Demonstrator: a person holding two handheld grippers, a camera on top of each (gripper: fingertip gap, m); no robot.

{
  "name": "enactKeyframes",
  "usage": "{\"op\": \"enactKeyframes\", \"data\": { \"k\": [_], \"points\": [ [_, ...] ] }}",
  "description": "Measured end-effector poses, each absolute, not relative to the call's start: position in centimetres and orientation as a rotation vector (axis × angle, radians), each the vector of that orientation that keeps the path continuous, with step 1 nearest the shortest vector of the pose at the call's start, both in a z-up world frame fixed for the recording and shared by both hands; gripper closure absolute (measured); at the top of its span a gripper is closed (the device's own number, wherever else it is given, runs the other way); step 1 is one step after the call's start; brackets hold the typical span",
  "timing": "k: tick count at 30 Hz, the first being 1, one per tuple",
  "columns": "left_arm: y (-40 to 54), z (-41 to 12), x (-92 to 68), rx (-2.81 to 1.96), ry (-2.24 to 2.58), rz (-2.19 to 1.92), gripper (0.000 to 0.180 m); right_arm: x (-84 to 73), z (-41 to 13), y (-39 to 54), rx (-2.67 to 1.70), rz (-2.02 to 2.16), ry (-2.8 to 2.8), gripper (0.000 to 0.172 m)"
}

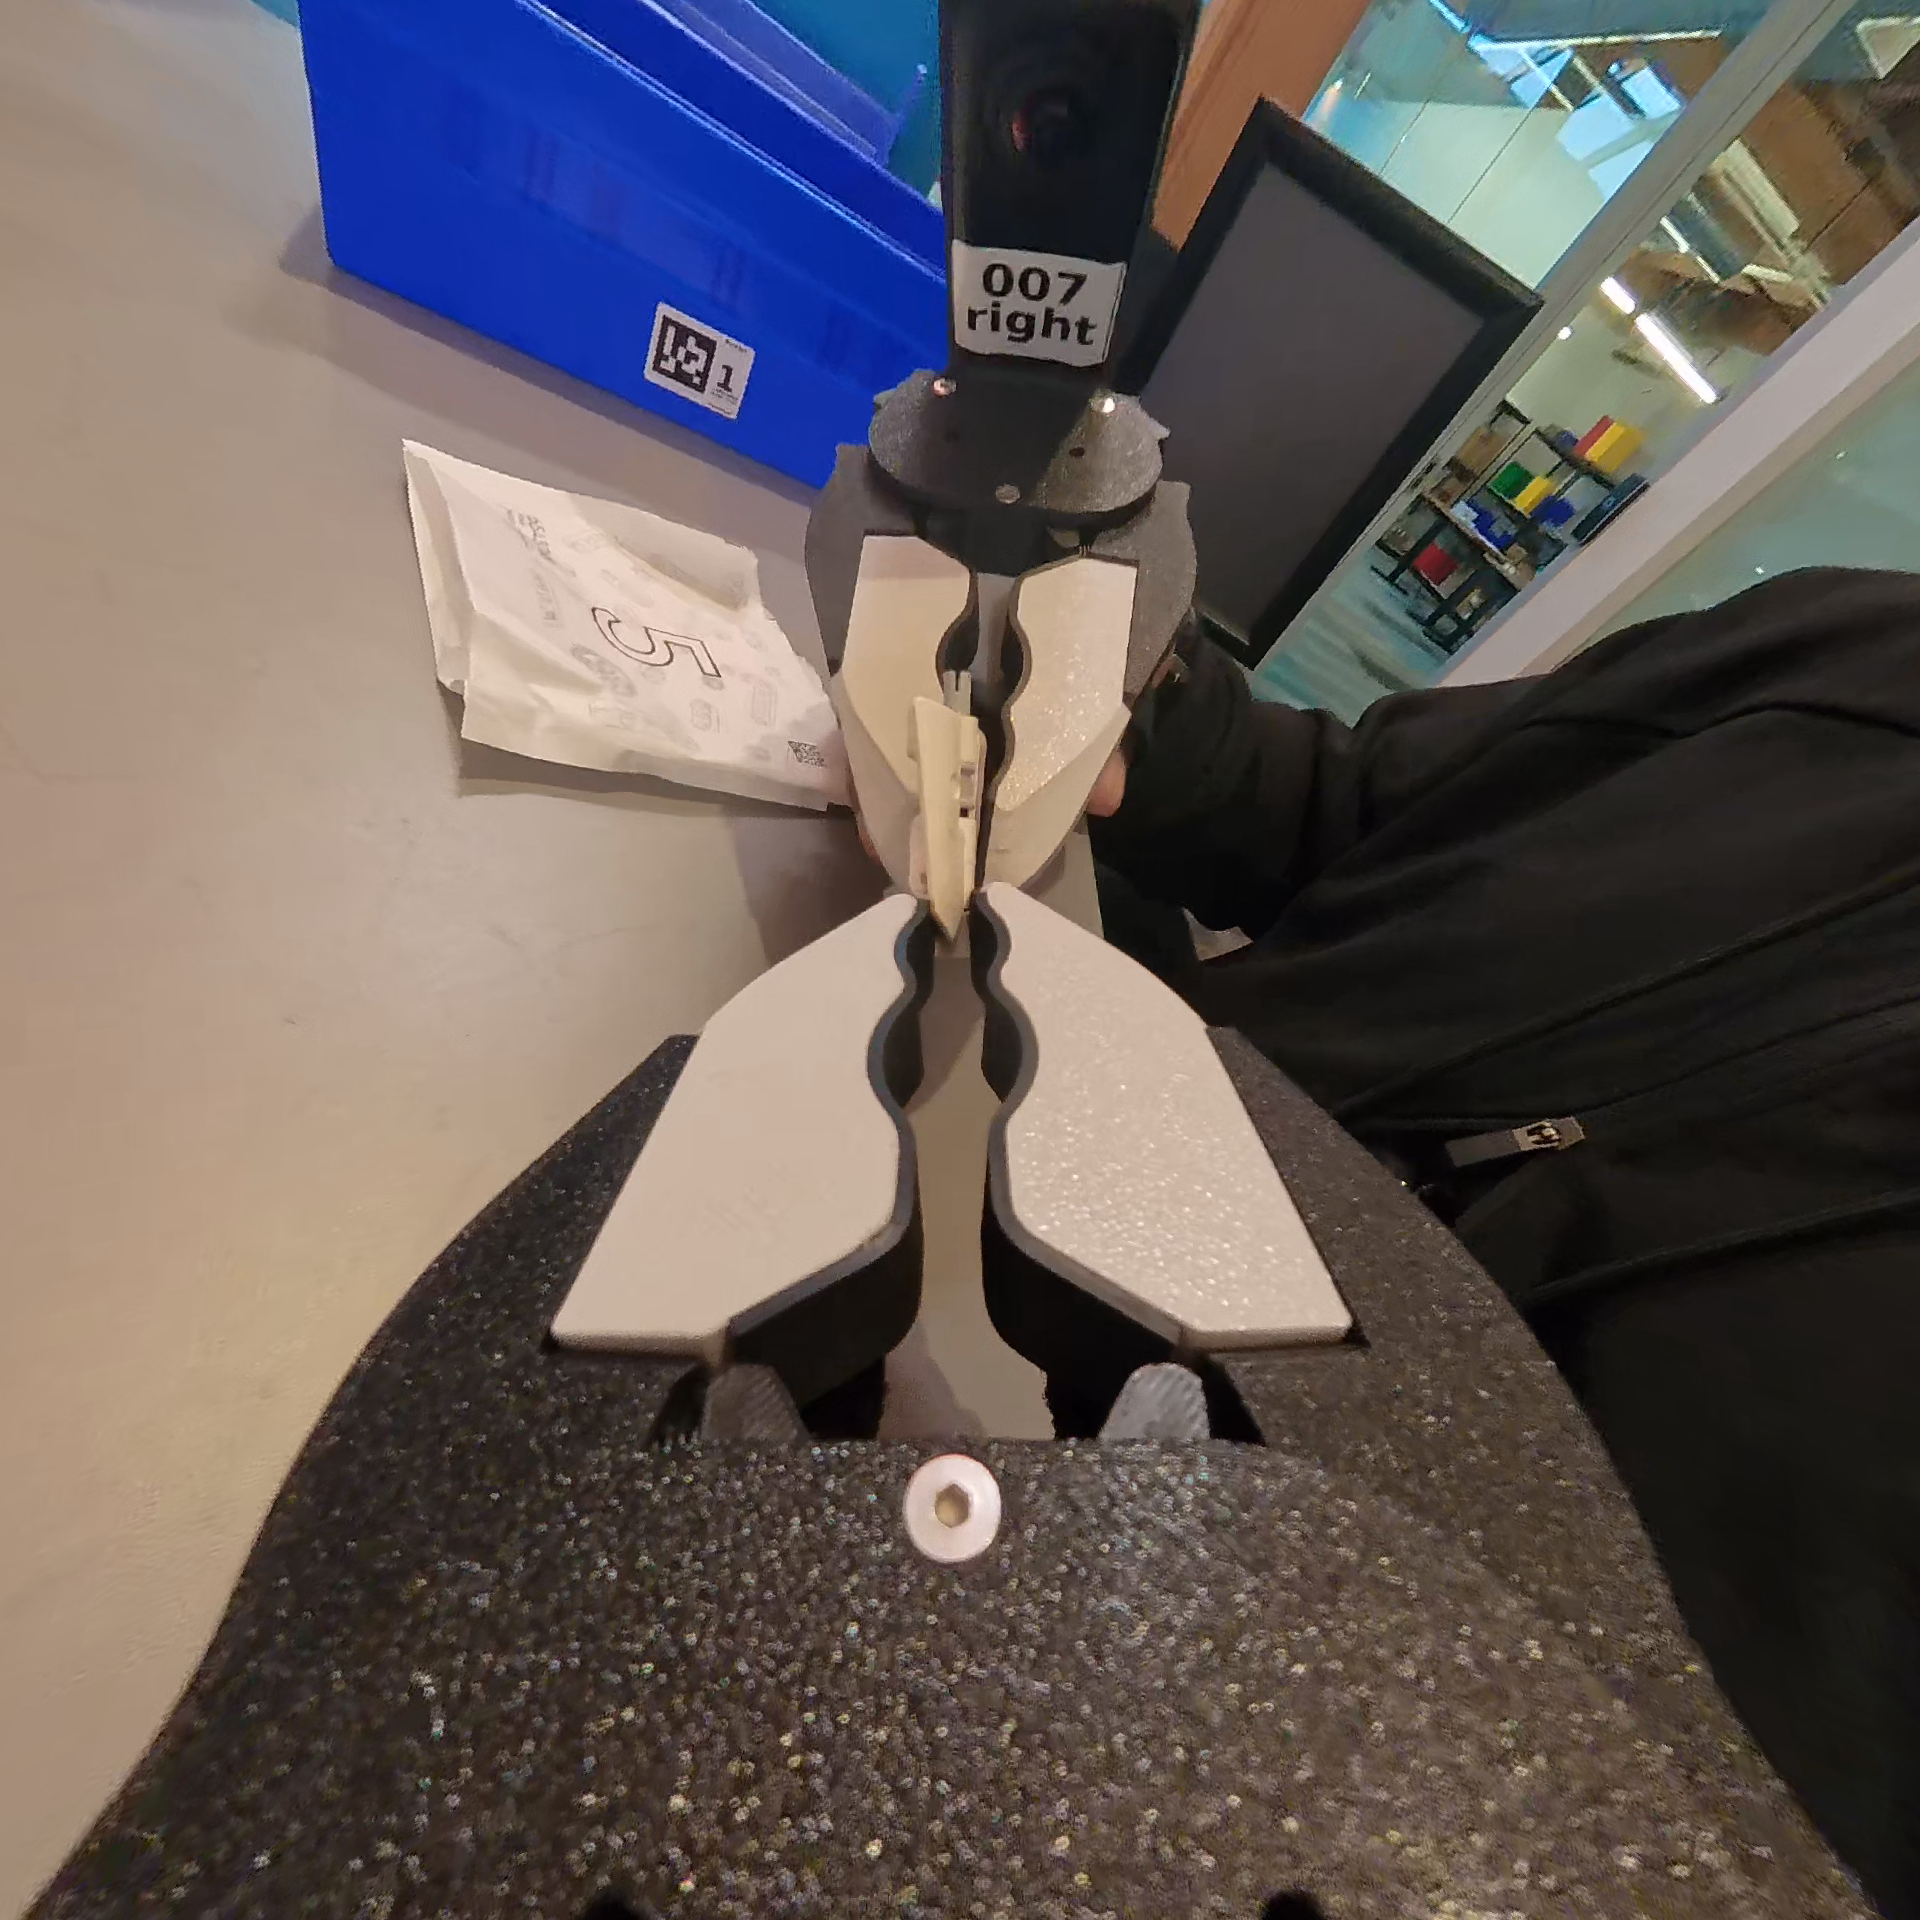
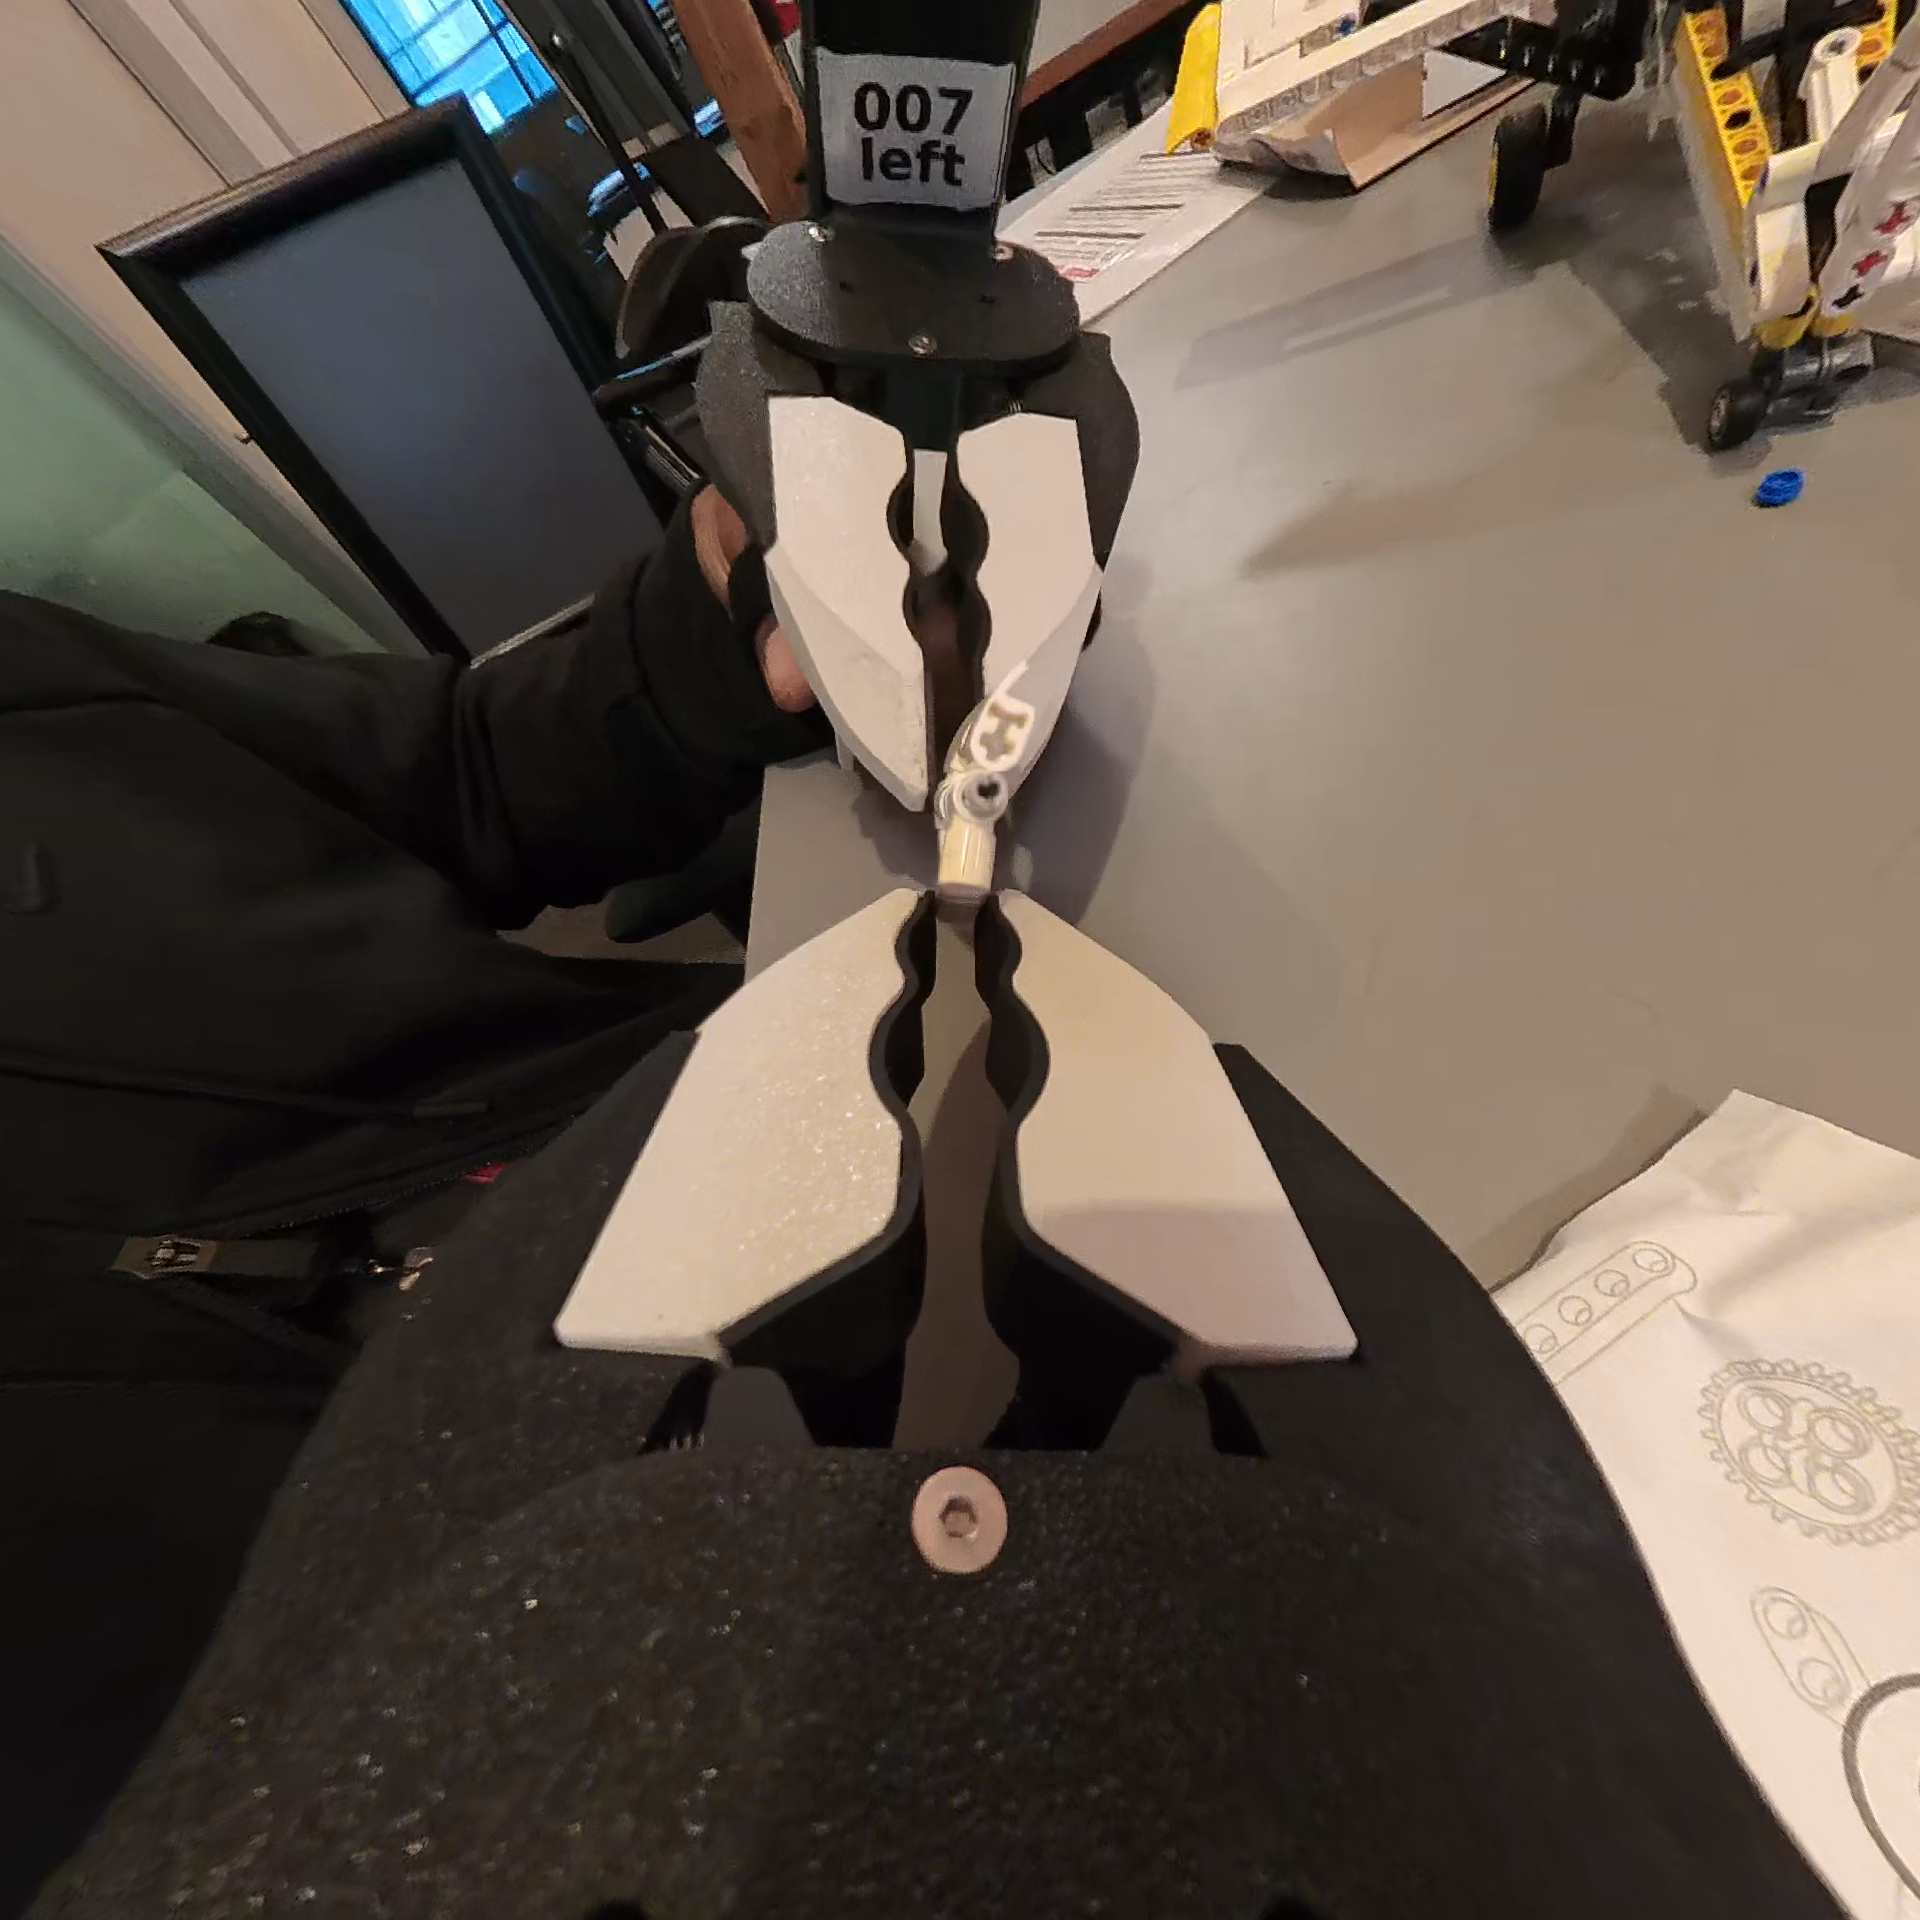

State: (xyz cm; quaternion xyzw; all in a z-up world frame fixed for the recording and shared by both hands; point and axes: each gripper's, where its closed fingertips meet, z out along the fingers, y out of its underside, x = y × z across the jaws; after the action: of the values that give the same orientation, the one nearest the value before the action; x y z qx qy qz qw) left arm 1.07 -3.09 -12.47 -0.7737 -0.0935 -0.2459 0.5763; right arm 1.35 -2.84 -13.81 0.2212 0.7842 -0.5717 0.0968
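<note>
Left gripper (image 1: 948, 920): grey fingers nearly closed, the tips pinching the pointed end of a cream-white plastic building piece (image 1: 945, 810). The piece runs straight ahead from these tips into the facing gripper.

Right gripper (image 2: 961, 902): fingers likewise nearly closed, the tips gripping the short cylindrical end of a white building-toy connector (image 2: 971, 831) (small, with a cross-shaped hole and a round hole). Its far end lies between the tips of the left gripper opposite. Whether the two views show one piece or two joined pieces cannot be told.

Position of the pair: tip to tip, almost touching, held above the near edge of a grey table (image 1: 208, 831), each in a black-gloved hand (image 2: 717, 644).

Around the left gripper: ahead and to its left, a crumpled white paper bag (image 1: 613, 644) printed with line drawings, flat on the table; beyond that, a blue plastic bin (image 1: 582, 229) bearing a square marker label. Ahead and to its right, a dark framed panel (image 1: 1320, 416).

Around the right gripper: close on its right, a white printed paper sheet (image 2: 1714, 1455) with gear drawings. Far ahead to its right, a yellow-and-white building-toy vehicle (image 2: 1766, 208) and a small blue round part (image 2: 1779, 486) on the table.
</note>
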Motion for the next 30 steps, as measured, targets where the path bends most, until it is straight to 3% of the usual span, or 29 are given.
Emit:
{"op": "enactKeyframes", "data": {
  "k": [6, 8, 10, 13, 30],
  "points": [
    [-3.0, -12.6, 1.0, -1.817, -0.221, -0.543, 0.173, 1.0, -13.6, -2.7, 0.676, -1.727, 2.325, 0.162],
    [-3.1, -12.4, 0.8, -1.799, -0.229, -0.539, 0.173, 0.6, -12.8, -2.3, 0.7, -1.808, 2.27, 0.149],
    [-3.0, -12.5, 0.8, -1.804, -0.23, -0.534, 0.173, 0.3, -12.1, -1.9, 0.713, -1.874, 2.223, 0.147],
    [-2.9, -12.6, 1.0, -1.815, -0.223, -0.523, 0.173, 0.2, -11.8, -2.0, 0.703, -1.909, 2.226, 0.164],
    [-2.8, -12.5, 1.4, -1.838, -0.147, -0.586, 0.165, 0.3, -12.0, -1.9, 0.678, -1.888, 2.249, 0.164]
  ]
}}
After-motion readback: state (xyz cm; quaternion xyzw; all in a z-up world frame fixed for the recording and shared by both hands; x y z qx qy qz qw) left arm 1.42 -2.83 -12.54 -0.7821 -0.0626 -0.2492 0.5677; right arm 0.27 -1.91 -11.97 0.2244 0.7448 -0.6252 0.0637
